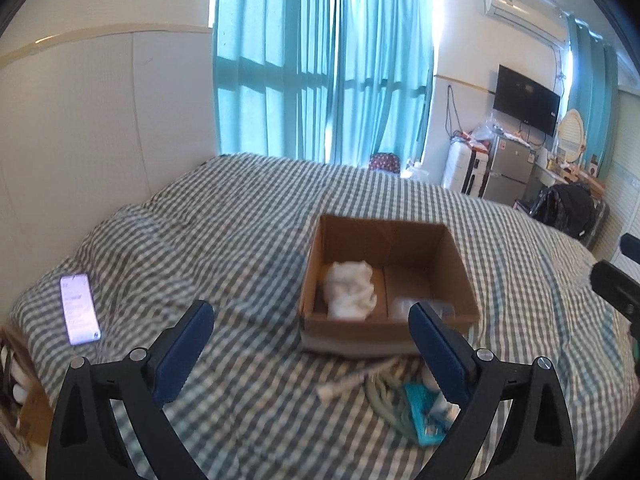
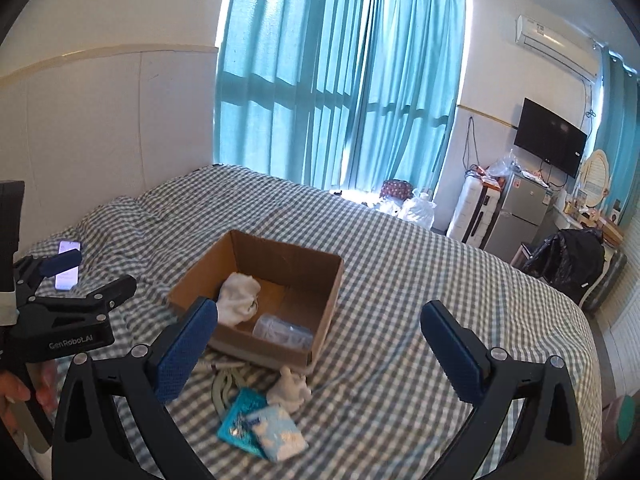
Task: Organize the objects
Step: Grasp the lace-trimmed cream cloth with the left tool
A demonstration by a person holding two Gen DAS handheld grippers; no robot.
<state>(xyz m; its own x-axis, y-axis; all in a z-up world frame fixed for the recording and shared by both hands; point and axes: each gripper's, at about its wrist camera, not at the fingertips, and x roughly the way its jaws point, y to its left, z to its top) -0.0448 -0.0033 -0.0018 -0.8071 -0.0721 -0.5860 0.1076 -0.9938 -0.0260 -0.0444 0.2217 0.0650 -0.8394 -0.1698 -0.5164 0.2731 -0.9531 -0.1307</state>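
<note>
An open cardboard box (image 1: 456, 256) (image 2: 320, 300) sits on the checked bed. Inside lie a white cloth (image 1: 350, 290) (image 2: 240, 296) and a clear plastic case (image 2: 282, 332). In front of the box lie a pen (image 1: 344, 386), a grey cable (image 2: 224, 386), a teal packet (image 2: 240, 420), a blue-white tissue pack (image 2: 280, 432) and a small white figure (image 2: 290, 392). My left gripper (image 1: 312, 352) is open and empty above the bed, left of these items; it also shows in the right wrist view (image 2: 96, 276). My right gripper (image 2: 320, 354) is open and empty above the items.
A lit phone (image 1: 79, 308) (image 2: 68, 264) lies on the bed at the left. Another cardboard box (image 1: 24, 400) sits at the bed's left edge. Teal curtains, a fridge (image 2: 520, 216), a suitcase, a TV and a black bag stand beyond the bed.
</note>
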